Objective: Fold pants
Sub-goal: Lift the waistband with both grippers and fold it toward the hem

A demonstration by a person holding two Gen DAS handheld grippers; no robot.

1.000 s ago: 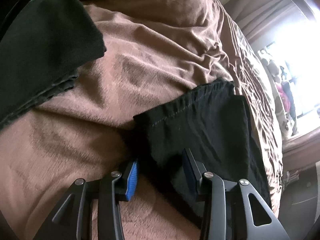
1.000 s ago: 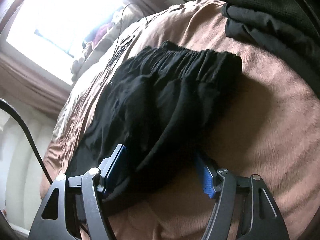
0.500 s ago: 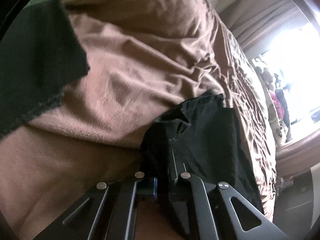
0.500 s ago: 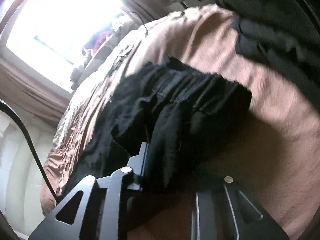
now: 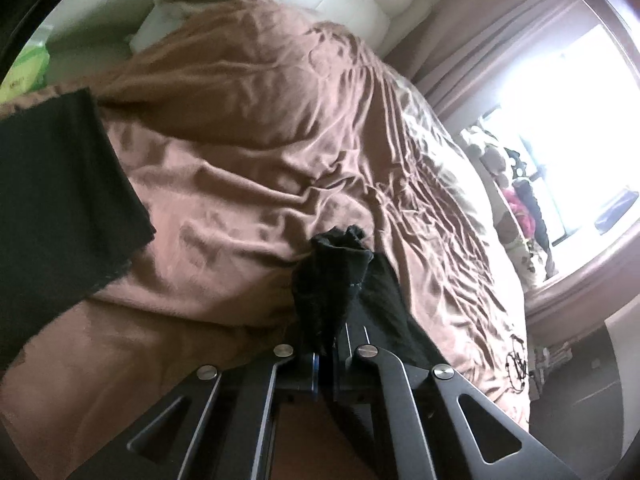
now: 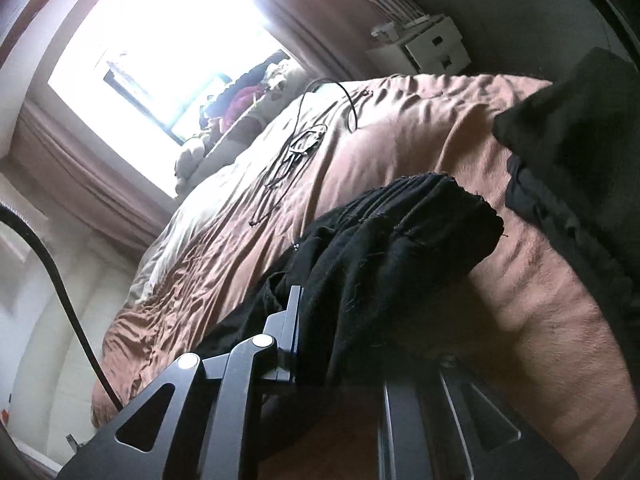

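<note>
Two grippers were found engaged on one garment at the time of inspection. The left gripper [image 5: 326, 360] had its jaws drawn together on a bunched end of the black pants [image 5: 340, 280], with cloth standing up between the pads and a flap trailing to the right. The right gripper [image 6: 320, 340] was closing, with a thick gathered fold of the pants, apparently the elasticated waistband [image 6: 420, 208], packed between its jaws. The garment hung from both grips over the brown bedspread [image 5: 260, 160], partly lifted clear and partly draped on it.

Judgement: the step in hand was the lift ahead of a fold. The following points would apply to doing it well.

1. Both ends should be raised level, so the cloth between them hangs flat and not twisted.
2. The grippers should be drawn gently apart to take out slack before any laying down; the left bite looked small and could slip under a hard pull.
3. The fold should be laid on open bedspread, clear of the other dark clothes [image 5: 52, 208] at the left edge and the dark pile [image 6: 580, 140] at the right.
4. The loose cable [image 6: 304, 140] lying farther up the bed should be avoided.
</note>
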